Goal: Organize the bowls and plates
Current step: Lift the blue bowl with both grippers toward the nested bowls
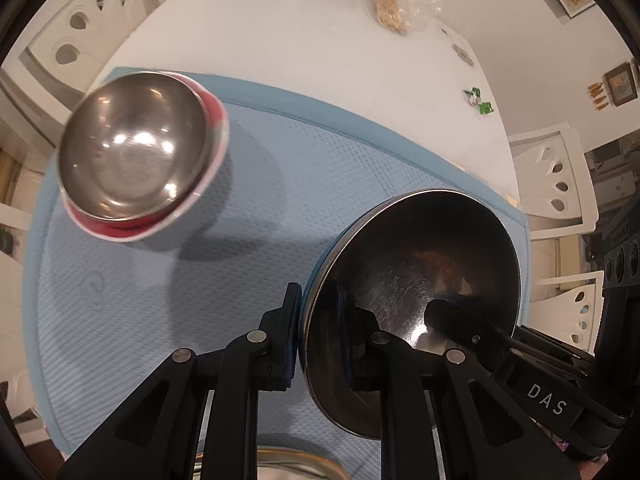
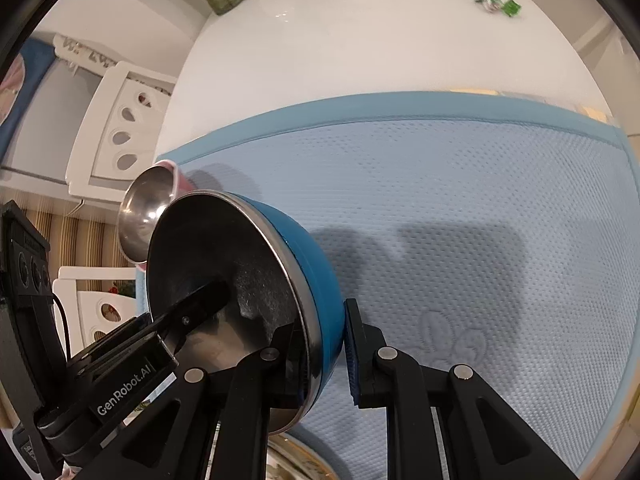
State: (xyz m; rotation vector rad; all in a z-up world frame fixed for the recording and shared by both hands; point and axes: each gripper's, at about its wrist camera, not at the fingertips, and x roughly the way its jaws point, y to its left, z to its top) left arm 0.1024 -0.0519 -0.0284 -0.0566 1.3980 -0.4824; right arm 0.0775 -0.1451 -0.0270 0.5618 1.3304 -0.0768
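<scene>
The white tabletop (image 1: 280, 32) runs out of both views, and most of it lies under a pale blue mat (image 1: 280, 184) whose near edge is cut off. At the bottom of each view a sliver of a metal plate (image 1: 288, 466) shows, mostly hidden behind the claws.

The blue bowl (image 2: 316, 276), steel inside, hangs tilted above the mat, its mouth turned toward the left and its blue outside toward the right. The left claw (image 1: 320, 332) is clamped on one side of its rim, one pad inside and one outside. The right claw (image 2: 328, 354) is clamped the same way on the opposite side of the rim.

The red bowl (image 1: 136, 148), also steel-lined, rests on the mat's far left part, apart from the blue one and blurred.

Small green-wrapped sweets (image 2: 498, 2) lie far back on the tabletop.
</scene>
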